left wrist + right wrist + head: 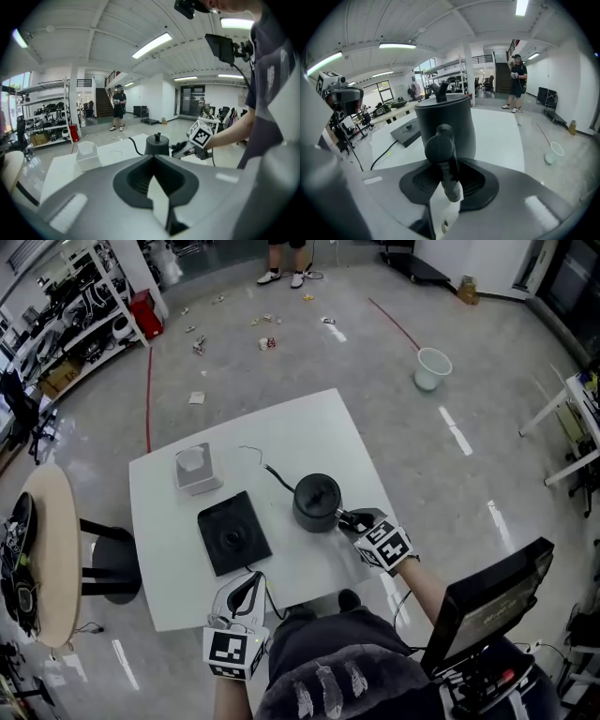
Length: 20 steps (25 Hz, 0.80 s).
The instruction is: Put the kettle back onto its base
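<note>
White and smooth, the square table [309,427] fills the middle of my head view. On it lies the base [232,532], a flat black square plate with a round socket in its centre. The kettle [317,502] stands upright on the bare table just to the right of the base and not on it. It is a matte dark grey cylinder with a knobbed lid. Behind the base sits a small white square tub [197,469].

My right tongs [352,519] are closed on the kettle's rounded black handle [443,154], which sits between the ribbed pads in the right gripper view. My left tongs [251,579] are closed on nothing, over the table's near edge, just in front of the base.

A thin black cord [277,478] curls across the table behind the kettle.
</note>
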Each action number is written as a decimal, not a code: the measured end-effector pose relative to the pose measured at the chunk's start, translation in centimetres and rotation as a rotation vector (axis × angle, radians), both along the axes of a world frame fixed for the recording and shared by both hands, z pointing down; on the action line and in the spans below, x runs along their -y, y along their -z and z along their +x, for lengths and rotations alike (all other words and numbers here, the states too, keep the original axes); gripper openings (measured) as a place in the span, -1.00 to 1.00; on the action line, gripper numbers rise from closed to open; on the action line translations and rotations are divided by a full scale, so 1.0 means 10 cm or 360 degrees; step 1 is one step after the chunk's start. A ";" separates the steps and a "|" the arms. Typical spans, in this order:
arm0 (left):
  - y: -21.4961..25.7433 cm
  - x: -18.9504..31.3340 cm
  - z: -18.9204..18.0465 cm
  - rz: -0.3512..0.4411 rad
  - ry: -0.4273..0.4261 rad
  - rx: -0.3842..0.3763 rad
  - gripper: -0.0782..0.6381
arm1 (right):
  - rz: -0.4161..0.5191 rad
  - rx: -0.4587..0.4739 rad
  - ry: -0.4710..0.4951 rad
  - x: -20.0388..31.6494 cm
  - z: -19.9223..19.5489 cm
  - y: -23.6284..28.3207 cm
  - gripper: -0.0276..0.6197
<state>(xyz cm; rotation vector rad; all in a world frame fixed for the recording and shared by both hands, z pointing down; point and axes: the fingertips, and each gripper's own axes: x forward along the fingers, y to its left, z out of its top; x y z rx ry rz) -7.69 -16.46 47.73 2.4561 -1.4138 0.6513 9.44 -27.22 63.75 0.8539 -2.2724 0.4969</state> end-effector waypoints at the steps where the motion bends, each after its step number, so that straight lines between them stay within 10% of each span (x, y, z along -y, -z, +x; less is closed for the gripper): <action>1: 0.00 -0.01 0.02 0.0002 -0.0011 0.0000 -0.79 | 0.0002 -0.0008 -0.0002 0.00 0.00 -0.01 -0.61; 20: 0.24 0.09 0.60 0.0012 -0.0119 -0.0027 -0.79 | 0.0105 0.0182 -0.0144 0.09 0.57 0.72 -0.67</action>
